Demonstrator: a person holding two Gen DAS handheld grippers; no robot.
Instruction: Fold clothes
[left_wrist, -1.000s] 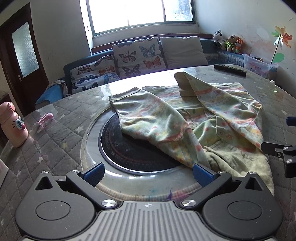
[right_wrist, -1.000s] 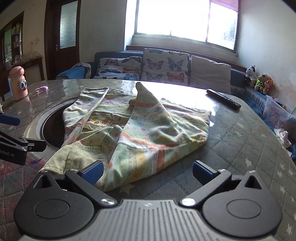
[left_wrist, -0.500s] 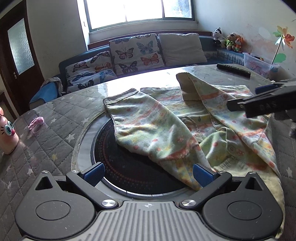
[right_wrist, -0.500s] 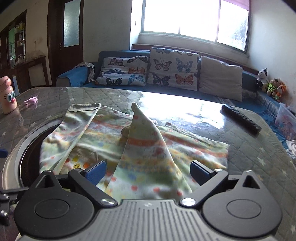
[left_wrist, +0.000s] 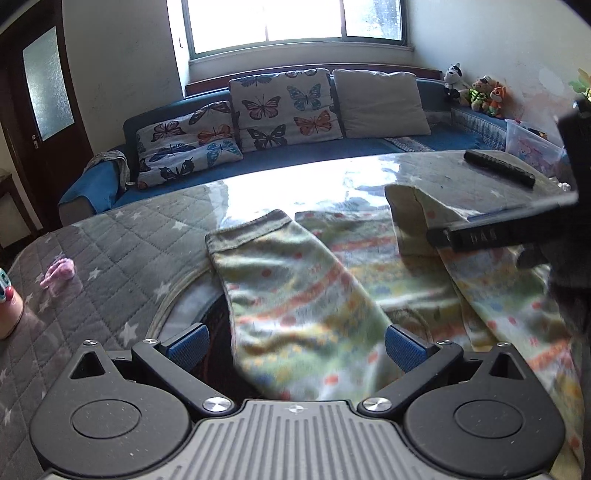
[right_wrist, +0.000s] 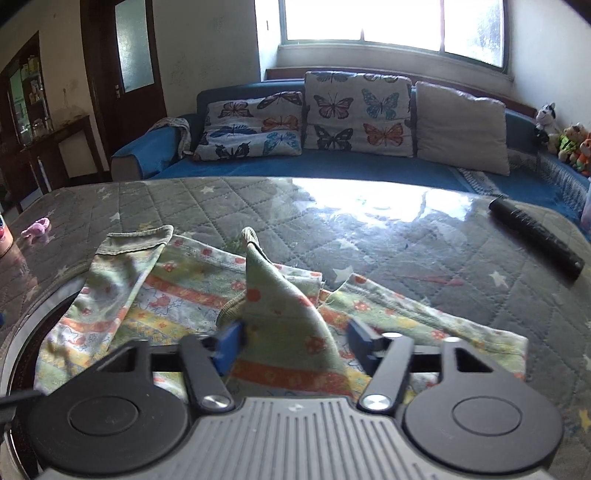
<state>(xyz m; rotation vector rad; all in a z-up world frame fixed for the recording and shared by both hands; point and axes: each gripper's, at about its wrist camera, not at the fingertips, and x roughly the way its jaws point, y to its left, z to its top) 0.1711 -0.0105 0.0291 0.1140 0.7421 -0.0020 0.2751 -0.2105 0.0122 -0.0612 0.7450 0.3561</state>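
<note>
On the quilt-covered table (right_wrist: 424, 266), the flowered child's top (right_wrist: 207, 299) lies spread just in front of me, its right sleeve (right_wrist: 284, 306) standing up in a ridge that runs between the pads of my right claw (right_wrist: 295, 341). That claw's jaws have just been closing on the ridge but do not clearly pinch it yet, I think to carry it across as a fold. My left claw (left_wrist: 295, 345) hangs wide open over the flat left sleeve (left_wrist: 291, 306), gripping nothing, probably ready to take it.
</note>
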